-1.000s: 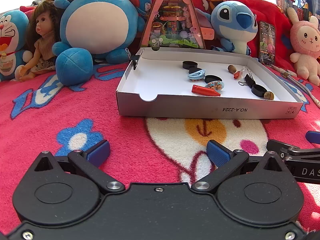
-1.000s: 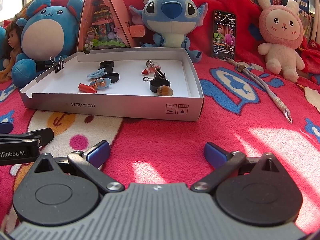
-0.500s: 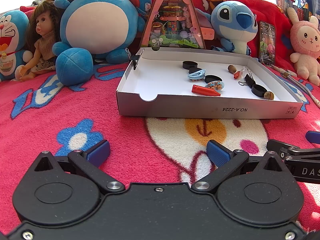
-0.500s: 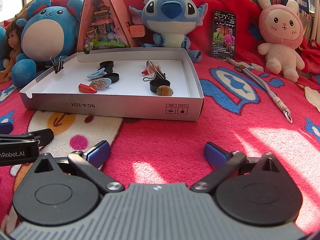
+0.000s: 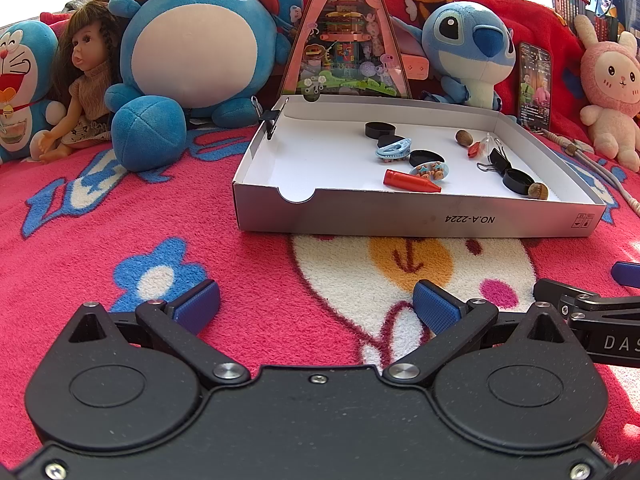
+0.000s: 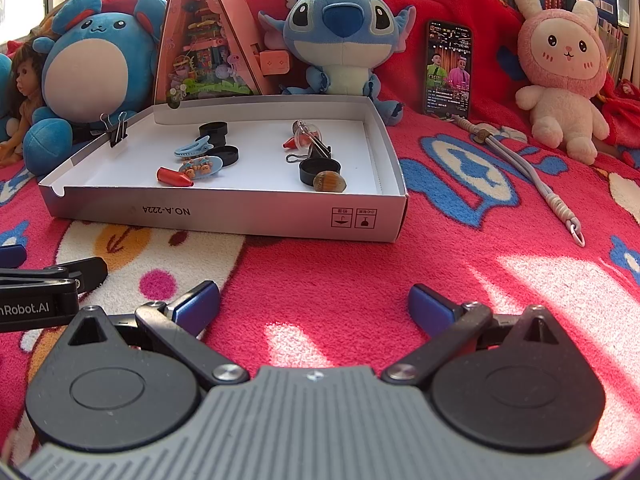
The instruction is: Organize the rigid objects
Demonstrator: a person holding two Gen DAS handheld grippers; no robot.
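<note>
Both the left gripper (image 5: 316,304) and right gripper (image 6: 314,304) hover wide apart and empty over the red blanket (image 6: 360,280); the small items lie in the white box (image 5: 416,220) farther off.

Small clips, caps, nuts (image 5: 538,191) loose inside shallow white box (image 5: 416,216).

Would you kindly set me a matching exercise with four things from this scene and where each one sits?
Things:
1. binder clip
2. phone
3. red cone
4. doll

Places:
A. propped on the red blanket beside the pink bunny
B. lying in the box near its front wall
C. clipped to the box's left wall
D. sitting left of the round blue plush

Pairs: 1-C, 2-A, 3-B, 4-D
</note>
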